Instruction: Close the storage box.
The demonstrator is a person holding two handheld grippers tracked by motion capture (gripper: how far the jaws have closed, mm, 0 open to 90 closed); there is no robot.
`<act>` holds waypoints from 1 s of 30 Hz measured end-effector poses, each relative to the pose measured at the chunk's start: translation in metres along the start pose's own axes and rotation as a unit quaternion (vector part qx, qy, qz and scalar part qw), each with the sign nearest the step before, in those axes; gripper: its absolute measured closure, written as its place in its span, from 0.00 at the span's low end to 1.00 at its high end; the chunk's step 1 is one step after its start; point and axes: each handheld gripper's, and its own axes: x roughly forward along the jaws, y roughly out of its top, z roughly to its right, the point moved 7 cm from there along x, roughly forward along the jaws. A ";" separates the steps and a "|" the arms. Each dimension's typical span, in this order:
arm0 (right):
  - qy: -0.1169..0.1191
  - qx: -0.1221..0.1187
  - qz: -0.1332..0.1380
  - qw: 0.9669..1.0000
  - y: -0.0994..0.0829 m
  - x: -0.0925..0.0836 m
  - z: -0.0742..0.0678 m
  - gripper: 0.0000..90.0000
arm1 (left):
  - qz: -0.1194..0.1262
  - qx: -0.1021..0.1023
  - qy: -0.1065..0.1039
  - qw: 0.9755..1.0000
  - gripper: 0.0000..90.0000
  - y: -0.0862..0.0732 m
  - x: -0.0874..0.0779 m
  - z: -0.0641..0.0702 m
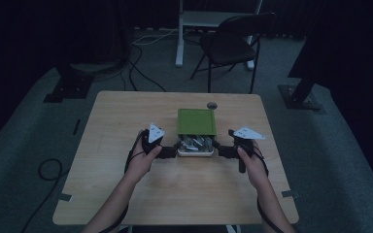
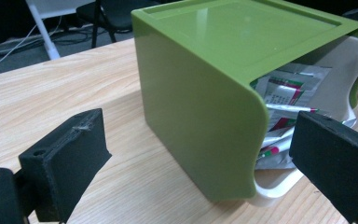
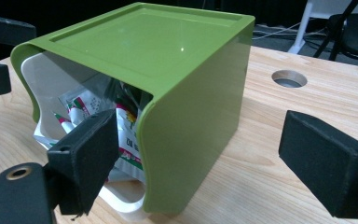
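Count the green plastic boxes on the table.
1. The glossy green plastic box with a white inner drawer sits mid-table between the left gripper and the right gripper; foil sachets fill the drawer. None seems hidden.

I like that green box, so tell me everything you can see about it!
The green box looks like smooth, glossy plastic with rounded corners and a flat, framed top. A white inner drawer is slid partly out at the front, stuffed with small foil packets. It stands upright mid-table. The left gripper and right gripper, both open, flank its sides; neither plainly touches it.
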 end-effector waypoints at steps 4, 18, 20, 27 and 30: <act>-0.007 -0.003 -0.005 1.000 -0.002 -0.003 0.001 0.13 | 0.000 0.001 0.004 1.000 0.05 -0.001 -0.003 -0.002; -0.017 -0.005 -0.004 1.000 -0.010 -0.022 0.006 0.13 | -0.011 -0.001 0.022 1.000 0.05 -0.020 -0.013 -0.015; -0.017 -0.010 -0.005 1.000 -0.013 -0.025 0.006 0.13 | -0.012 -0.006 0.022 1.000 0.05 -0.022 -0.016 -0.017; -0.035 -0.010 -0.008 0.999 -0.022 -0.033 0.011 0.13 | -0.013 -0.015 0.032 0.999 0.05 -0.032 -0.026 -0.028; -0.038 -0.004 -0.010 0.999 -0.027 -0.038 0.013 0.13 | -0.019 -0.016 0.037 0.999 0.05 -0.036 -0.031 -0.031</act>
